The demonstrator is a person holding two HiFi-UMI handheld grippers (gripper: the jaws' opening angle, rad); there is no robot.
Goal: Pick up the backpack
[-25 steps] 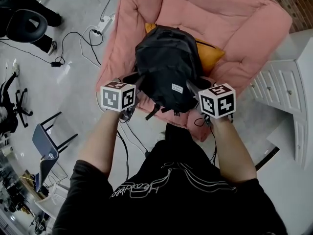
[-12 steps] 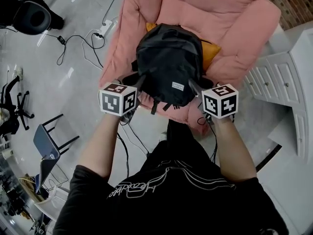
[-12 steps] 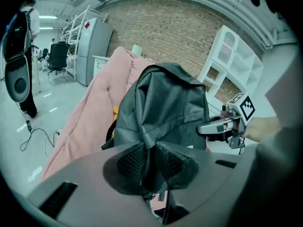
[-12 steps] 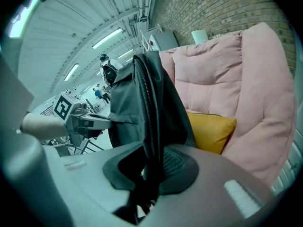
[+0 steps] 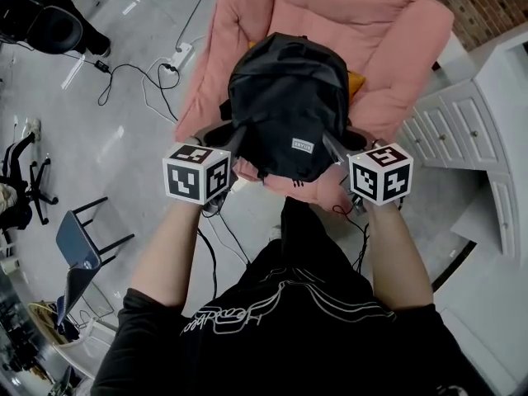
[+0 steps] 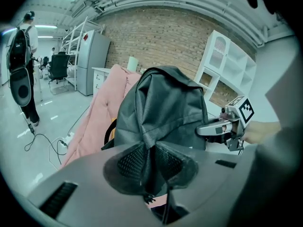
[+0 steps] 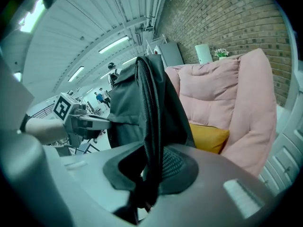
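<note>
A black backpack [image 5: 285,106] hangs in the air in front of a pink armchair [image 5: 363,31], held between both grippers. My left gripper [image 5: 233,141] is shut on the backpack's left side, where black fabric [image 6: 150,160] is pinched between its pads. My right gripper [image 5: 332,144] is shut on the backpack's right edge, with the zip seam [image 7: 150,164] clamped between its pads. In the left gripper view the backpack [image 6: 161,108] fills the middle, with the right gripper [image 6: 208,129] beyond it. In the right gripper view the backpack [image 7: 142,103] stands upright beside the left gripper [image 7: 102,122].
An orange cushion [image 7: 208,137] lies on the armchair seat behind the bag. A white cabinet [image 5: 474,130] stands to the right. Cables and a power strip [image 5: 173,58] lie on the grey floor at left, near a blue chair [image 5: 78,250]. A person [image 6: 21,70] stands far left.
Both grippers have risen with the backpack, which now hangs higher off the armchair seat and hides more of the orange cushion.
</note>
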